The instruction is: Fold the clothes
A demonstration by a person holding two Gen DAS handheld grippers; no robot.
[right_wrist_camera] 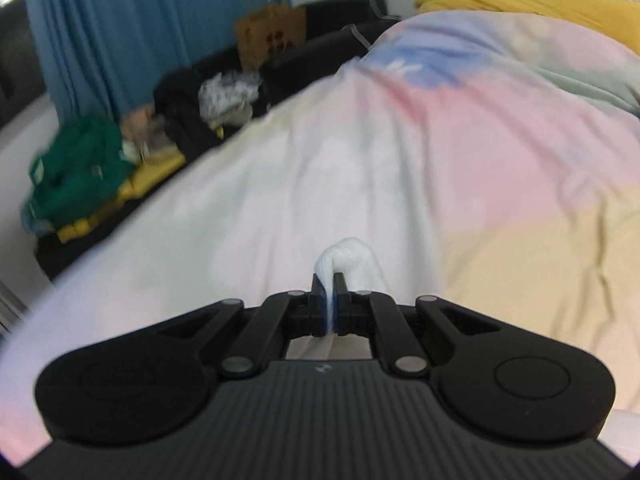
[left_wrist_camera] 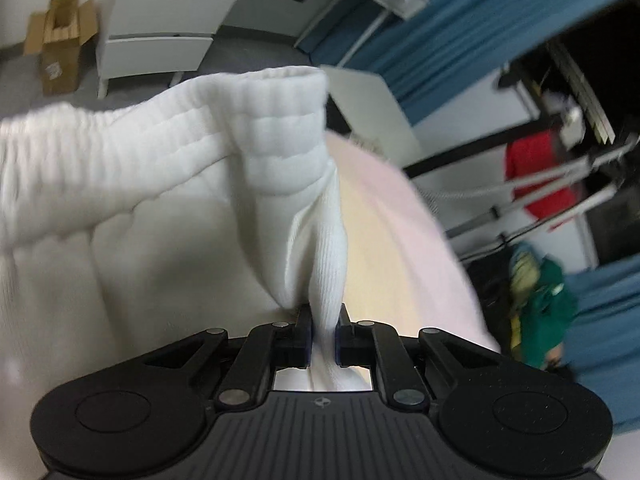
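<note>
A white ribbed knit garment (left_wrist_camera: 168, 168) hangs lifted in the left wrist view, its thick cuffed hem up top and the cloth spreading off to the left. My left gripper (left_wrist_camera: 324, 320) is shut on a bunched fold of it. In the right wrist view my right gripper (right_wrist_camera: 333, 280) is shut on a small bunch of the same white garment (right_wrist_camera: 352, 258), which pokes out past the fingertips. Both grippers hover over a bed with a pastel sheet (right_wrist_camera: 400, 152). Most of the garment is hidden from the right wrist camera.
A green garment (right_wrist_camera: 80, 164) and other clothes lie on a dark couch (right_wrist_camera: 320, 56) left of the bed, before blue curtains (right_wrist_camera: 120, 20). A yellow blanket (right_wrist_camera: 520, 0) lies at the bed's far end. White drawers (left_wrist_camera: 160, 32) and a cardboard box (left_wrist_camera: 60, 44) stand beyond.
</note>
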